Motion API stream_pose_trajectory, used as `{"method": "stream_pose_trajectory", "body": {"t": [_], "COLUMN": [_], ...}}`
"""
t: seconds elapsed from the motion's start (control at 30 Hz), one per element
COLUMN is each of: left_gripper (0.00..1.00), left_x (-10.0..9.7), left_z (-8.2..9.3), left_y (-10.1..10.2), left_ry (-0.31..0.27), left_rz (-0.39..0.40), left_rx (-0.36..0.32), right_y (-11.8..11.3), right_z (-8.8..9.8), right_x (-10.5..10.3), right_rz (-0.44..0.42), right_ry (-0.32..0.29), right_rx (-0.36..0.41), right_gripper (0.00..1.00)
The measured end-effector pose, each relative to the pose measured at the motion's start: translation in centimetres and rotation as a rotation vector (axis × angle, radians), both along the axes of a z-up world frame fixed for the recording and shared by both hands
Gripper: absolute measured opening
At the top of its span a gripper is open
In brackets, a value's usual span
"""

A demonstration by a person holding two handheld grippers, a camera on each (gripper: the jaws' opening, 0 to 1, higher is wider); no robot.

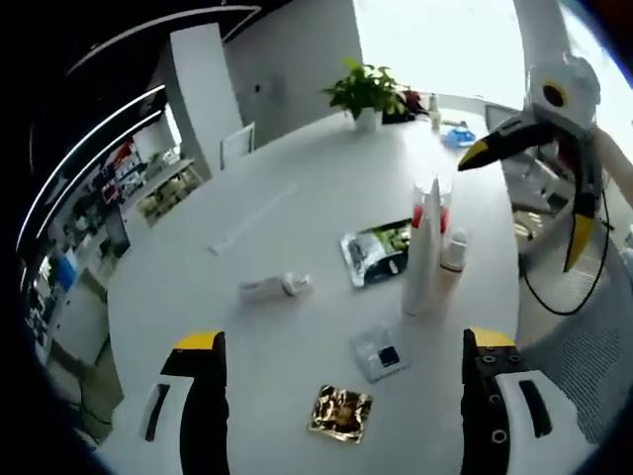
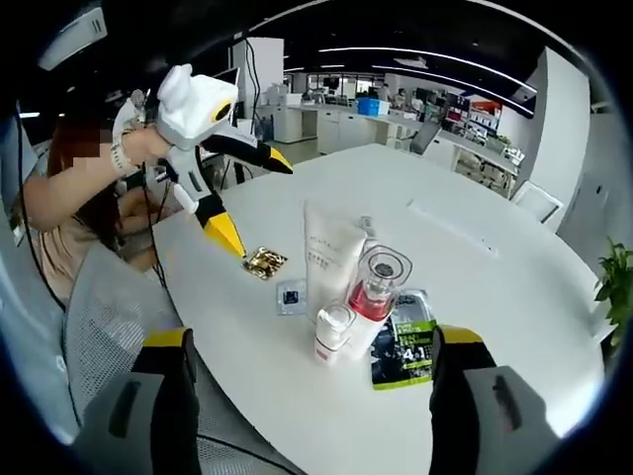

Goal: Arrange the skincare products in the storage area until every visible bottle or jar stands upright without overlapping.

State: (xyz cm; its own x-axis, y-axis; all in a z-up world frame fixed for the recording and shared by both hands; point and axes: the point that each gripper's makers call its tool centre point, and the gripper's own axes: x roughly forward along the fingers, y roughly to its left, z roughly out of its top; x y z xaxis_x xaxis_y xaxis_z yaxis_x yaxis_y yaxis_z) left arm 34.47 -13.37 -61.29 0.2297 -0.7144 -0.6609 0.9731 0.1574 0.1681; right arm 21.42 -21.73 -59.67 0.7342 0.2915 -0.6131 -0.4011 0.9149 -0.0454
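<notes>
On the white table (image 1: 297, 228), a tube (image 2: 329, 259), a clear bottle (image 2: 377, 282) and a small bottle (image 2: 332, 332) stand upright, clustered, while another bottle (image 1: 274, 287) lies flat, well apart. Both the left gripper (image 1: 341, 381) and right gripper (image 2: 307, 396) hover with jaws apart, empty, likely sizing up the fallen one.

A: The table (image 2: 475, 297) is white; the tube (image 2: 329, 259) too?

B: Yes, white. The jar (image 2: 376, 287) is clear and red inside, the sachet (image 2: 265, 262) gold, the packet (image 2: 406, 346) green and black.
</notes>
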Motion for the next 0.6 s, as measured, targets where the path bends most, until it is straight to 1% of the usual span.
{"method": "stream_pose_trajectory", "body": {"t": [0.1,0.13,0.2,0.23,0.27,0.3,0.33,0.37,0.4,0.43,0.47,0.53,0.6], "left_gripper": [0.94,0.93,0.92,0.89,0.86,0.85,0.83,0.81,0.79,0.77,0.75,0.72,0.67], "left_x": [0.7,1.0,2.4,3.1,3.5,3.7,3.7,4.1,5.0,5.3,5.7,6.4,6.7], "left_z": [-1.0,-1.2,-1.9,-2.1,-2.3,-2.6,-2.8,-2.8,-3.2,-3.3,-3.4,-3.8,-4.3], "left_y": [-0.5,-0.7,-1.2,-1.4,-1.7,-2.3,-2.7,-3.0,-3.4,-3.6,-4.1,-4.6,-5.1], "left_ry": [-0.031,-0.037,-0.077,-0.1,-0.128,-0.13,-0.114,-0.1,-0.091,-0.095,-0.121,-0.142,-0.132], "left_rz": [-0.049,-0.052,-0.086,-0.102,-0.139,-0.173,-0.189,-0.177,-0.179,-0.189,-0.214,-0.234,-0.254], "left_rx": [0.049,0.054,0.085,0.101,0.119,0.117,0.106,0.101,0.111,0.116,0.124,0.145,0.17], "right_y": [0.1,0.1,0.2,0.2,0.2,0.2,0.2,0.1,0.0,-0.2,-0.3,-0.6,-0.6], "right_z": [-0.4,-0.7,-0.9,-0.9,-1.0,-1.0,-1.0,-0.9,-0.8,-0.7,-0.7,-0.7,-0.6], "right_x": [-0.1,-0.2,-0.3,-0.3,-0.3,-0.4,-0.4,-0.3,-0.3,-0.2,-0.2,-0.1,-0.1], "right_rz": [0.001,0.006,0.011,0.013,0.015,0.013,0.011,0.008,0.005,-0.001,-0.007,-0.015,-0.018], "right_ry": [0.013,0.022,0.031,0.033,0.038,0.045,0.046,0.043,0.042,0.041,0.04,0.044,0.043], "right_rx": [0.003,-0.005,-0.006,-0.005,-0.003,0.008,0.018,0.028,0.032,0.033,0.031,0.026,0.032], "right_gripper": [0.97,0.97,0.97,0.97,0.96,0.96,0.96,0.95,0.95,0.94,0.94,0.93,0.92]}}
